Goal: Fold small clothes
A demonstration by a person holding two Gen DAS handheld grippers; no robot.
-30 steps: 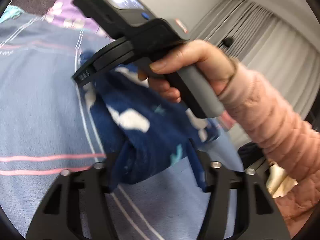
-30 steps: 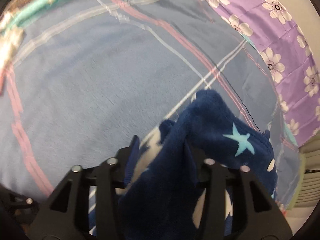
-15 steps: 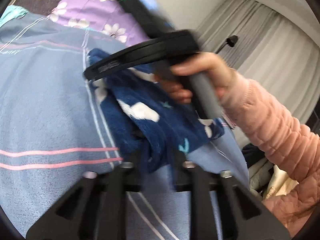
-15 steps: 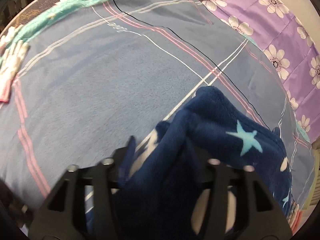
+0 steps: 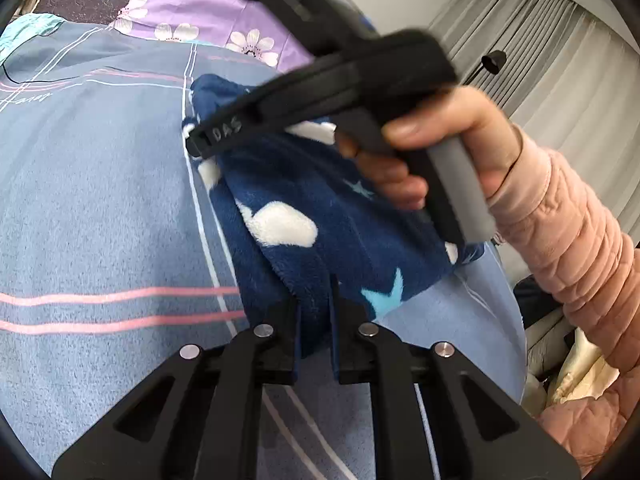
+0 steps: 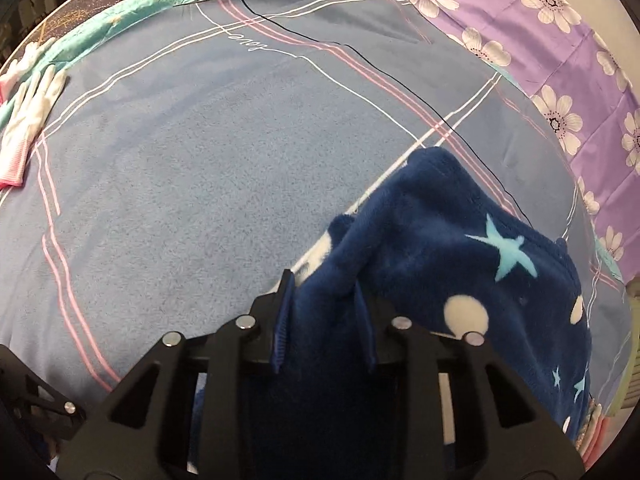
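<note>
On the bedspread (image 6: 224,184) | both grippers clamp navy fleece (image 5: 320,208) (right just narrowing)

Fleece garment (image 5: 320,216): navy, white cloud blobs, pale blue stars, white dots. Bedsheet (image 6: 200,184): dusty blue, pink and white stripe lines, thin black line. Quilt (image 6: 560,40): purple, white flowers. Sleeve (image 5: 568,216): pale pink, quilted. Gloves (image 6: 28,112): white, pink cuffs. Curtain (image 5: 560,52): grey. Both grippers: black.
</note>
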